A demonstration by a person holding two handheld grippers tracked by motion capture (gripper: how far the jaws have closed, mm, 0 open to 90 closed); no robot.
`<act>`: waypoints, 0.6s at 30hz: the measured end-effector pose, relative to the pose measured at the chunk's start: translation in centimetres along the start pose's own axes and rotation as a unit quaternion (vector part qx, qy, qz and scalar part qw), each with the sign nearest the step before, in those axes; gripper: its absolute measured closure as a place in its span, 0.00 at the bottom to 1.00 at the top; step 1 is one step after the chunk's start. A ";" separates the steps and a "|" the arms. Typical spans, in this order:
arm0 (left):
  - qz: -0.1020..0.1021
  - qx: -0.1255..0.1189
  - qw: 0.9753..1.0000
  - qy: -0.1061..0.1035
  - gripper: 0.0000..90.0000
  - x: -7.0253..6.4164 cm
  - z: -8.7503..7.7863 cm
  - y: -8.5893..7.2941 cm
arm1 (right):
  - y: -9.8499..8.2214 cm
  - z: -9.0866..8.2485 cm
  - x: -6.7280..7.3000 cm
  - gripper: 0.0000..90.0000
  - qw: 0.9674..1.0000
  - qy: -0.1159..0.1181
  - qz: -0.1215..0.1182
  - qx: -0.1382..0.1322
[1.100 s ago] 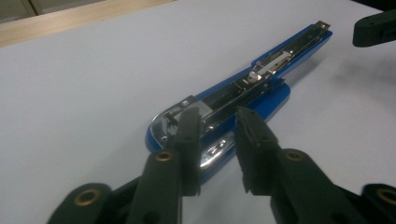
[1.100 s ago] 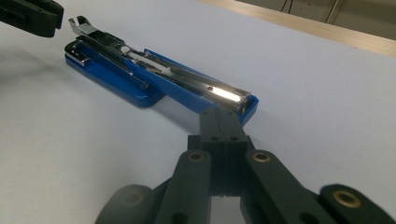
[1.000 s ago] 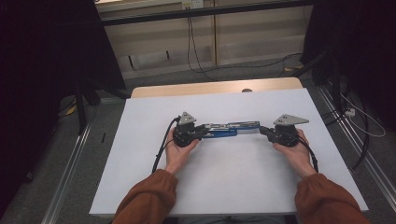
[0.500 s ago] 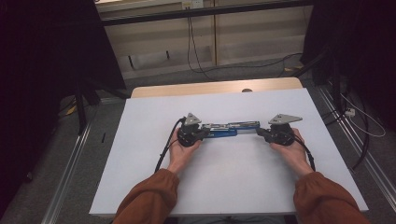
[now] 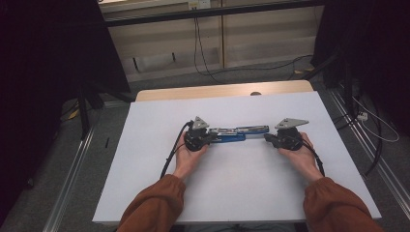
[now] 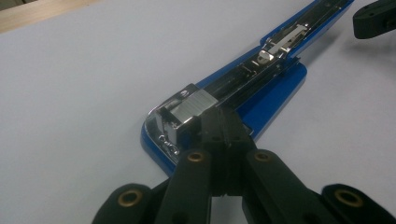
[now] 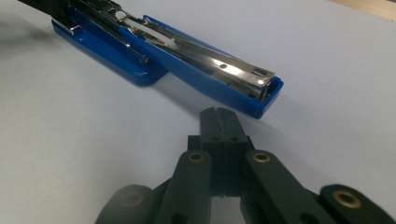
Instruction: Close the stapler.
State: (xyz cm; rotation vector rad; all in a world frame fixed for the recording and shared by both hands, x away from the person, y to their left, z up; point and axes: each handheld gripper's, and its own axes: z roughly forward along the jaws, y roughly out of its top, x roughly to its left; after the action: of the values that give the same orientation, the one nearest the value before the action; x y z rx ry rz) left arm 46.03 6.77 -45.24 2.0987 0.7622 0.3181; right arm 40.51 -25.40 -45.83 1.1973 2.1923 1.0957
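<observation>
Since the earlier frames both hands have drawn slightly closer to the person, and the left gripper's (image 5: 211, 137) jaws have just been closing; now they meet tip to tip, with nothing between them, resting on the hinge end of the blue plastic stapler with a shiny metal staple channel (image 5: 234, 134). That stapler lies swung open and flat at the middle of the desk, its two halves stretched in a line from left to right between the two grippers. In the left gripper view the closed black jaws touch the chrome block at the hinge (image 6: 191, 109), and the blue base runs away toward the upper right. The left hand (image 5: 186, 157) cups its gripper from below, the forearm in a rust-brown sleeve (image 5: 154, 205) angled in from the bottom.

On the other side, the right gripper (image 5: 267, 137) is also closed and empty; in the right gripper view its tips (image 7: 218, 114) sit just short of the open end of the stapler's blue magazine arm (image 7: 219, 77), not touching it. The right hand (image 5: 300, 154) holds it level, palm inward.

A white sheet (image 5: 232, 193) covers the desk, leaving a strip of pale wood (image 5: 222, 91) at the far edge. Beyond lies a grey floor with black cables (image 5: 203, 58), and dark curtains on both sides.
</observation>
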 end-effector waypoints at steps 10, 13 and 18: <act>0.005 0.001 1.000 -0.003 1.00 -0.1 0.0 0.0 | 0.2 0.8 0.1 1.00 0.999 -0.006 0.008 0.044; 0.007 0.001 1.000 -0.003 1.00 -0.1 0.0 0.0 | 0.5 0.9 0.2 1.00 0.999 -0.007 0.000 0.053; -0.010 0.003 1.000 -0.009 1.00 0.2 -0.1 0.0 | 0.5 1.1 0.1 1.00 0.999 -0.009 0.007 0.050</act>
State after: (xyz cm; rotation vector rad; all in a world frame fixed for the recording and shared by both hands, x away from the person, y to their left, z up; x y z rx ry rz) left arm 46.15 6.93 -45.19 2.0959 0.7732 0.2856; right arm 41.39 -24.65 -46.07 1.2612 2.2513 0.9867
